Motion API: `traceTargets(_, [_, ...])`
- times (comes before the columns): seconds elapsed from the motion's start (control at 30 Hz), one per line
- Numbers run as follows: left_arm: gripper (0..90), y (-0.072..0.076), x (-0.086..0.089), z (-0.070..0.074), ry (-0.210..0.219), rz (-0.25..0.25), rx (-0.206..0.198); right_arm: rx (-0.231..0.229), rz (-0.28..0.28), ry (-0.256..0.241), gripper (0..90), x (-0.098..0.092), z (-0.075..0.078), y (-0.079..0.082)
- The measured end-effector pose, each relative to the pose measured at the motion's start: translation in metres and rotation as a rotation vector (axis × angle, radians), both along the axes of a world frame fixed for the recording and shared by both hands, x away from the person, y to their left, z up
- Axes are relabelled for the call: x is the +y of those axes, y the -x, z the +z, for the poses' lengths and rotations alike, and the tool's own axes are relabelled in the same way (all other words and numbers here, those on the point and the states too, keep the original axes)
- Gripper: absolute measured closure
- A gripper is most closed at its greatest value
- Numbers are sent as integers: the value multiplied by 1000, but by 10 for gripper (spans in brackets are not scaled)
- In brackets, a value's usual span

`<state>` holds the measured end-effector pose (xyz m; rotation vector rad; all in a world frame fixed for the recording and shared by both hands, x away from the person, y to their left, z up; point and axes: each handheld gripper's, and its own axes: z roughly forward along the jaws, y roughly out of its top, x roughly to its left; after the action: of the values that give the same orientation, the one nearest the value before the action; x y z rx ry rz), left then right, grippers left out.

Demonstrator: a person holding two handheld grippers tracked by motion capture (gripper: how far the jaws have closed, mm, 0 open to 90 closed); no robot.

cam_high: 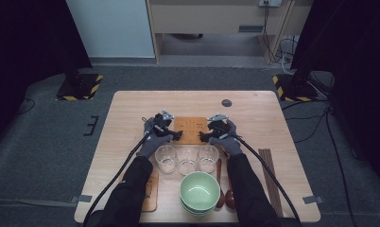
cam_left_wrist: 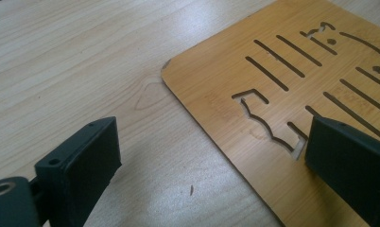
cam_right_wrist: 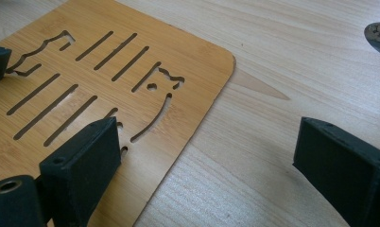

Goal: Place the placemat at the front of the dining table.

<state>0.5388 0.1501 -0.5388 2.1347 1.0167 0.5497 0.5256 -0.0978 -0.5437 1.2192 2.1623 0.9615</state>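
Note:
A flat bamboo board (cam_high: pixel 190 127) with cut-out slots lies in the middle of the table. My left gripper (cam_high: pixel 177 135) is at its left edge and my right gripper (cam_high: pixel 202 137) at its right edge, both low over the wood. In the left gripper view, the left gripper (cam_left_wrist: pixel 211 163) is open and straddles the edge of the board (cam_left_wrist: pixel 282 94): one jaw over bare table, the other over the board. In the right gripper view, the right gripper (cam_right_wrist: pixel 211 165) is open likewise across the rounded corner of the board (cam_right_wrist: pixel 84 71). Neither holds anything.
Three clear glasses (cam_high: pixel 187 160) stand in a row just behind my hands. Nearer the front edge are stacked green bowls (cam_high: pixel 200 191), two dark spoons (cam_high: pixel 224 196), brown chopsticks (cam_high: pixel 271 175) and a second bamboo board (cam_high: pixel 151 191). A grey disc (cam_high: pixel 226 102) lies at the far side.

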Motion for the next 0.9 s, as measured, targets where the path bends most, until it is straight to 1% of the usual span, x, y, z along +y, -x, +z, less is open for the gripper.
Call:
traceTargets(0.1, [33, -1, -2, 0, 0, -5, -4, -7, 4, 4, 85, 1, 0, 0])
traceTargets(0.23, [32, -1, -2, 0, 0, -5, -3, 1, -1, 5, 77, 0, 0, -1])
traceTargets(0.33, [33, -2, -1, 0, -1, -2, 0, 1, -11, 15, 75, 2, 0, -3])
traceTargets(0.5, [35, -3, 0, 0, 1, 1, 3, 8, -22, 9, 79, 1, 0, -5])
traceTargets(0.63, [36, -3, 1, 0, 7, 7, 3, -7, -12, 13, 95, 2, 0, -4])
traceTargets(0.77, [36, -4, 1, 0, 8, 10, 4, 1, -17, 9, 91, 3, 0, -4])
traceTargets(0.83, [38, -4, 1, 0, 7, 10, 2, 3, -19, 9, 91, 3, 0, -4])
traceTargets(0.87, [49, -5, 1, 0, -9, 16, -11, 4, -19, 7, 90, 3, 0, -4])
traceTargets(0.9, [53, -5, 1, 0, -10, 15, -12, 4, -20, 8, 90, 3, 0, -4])
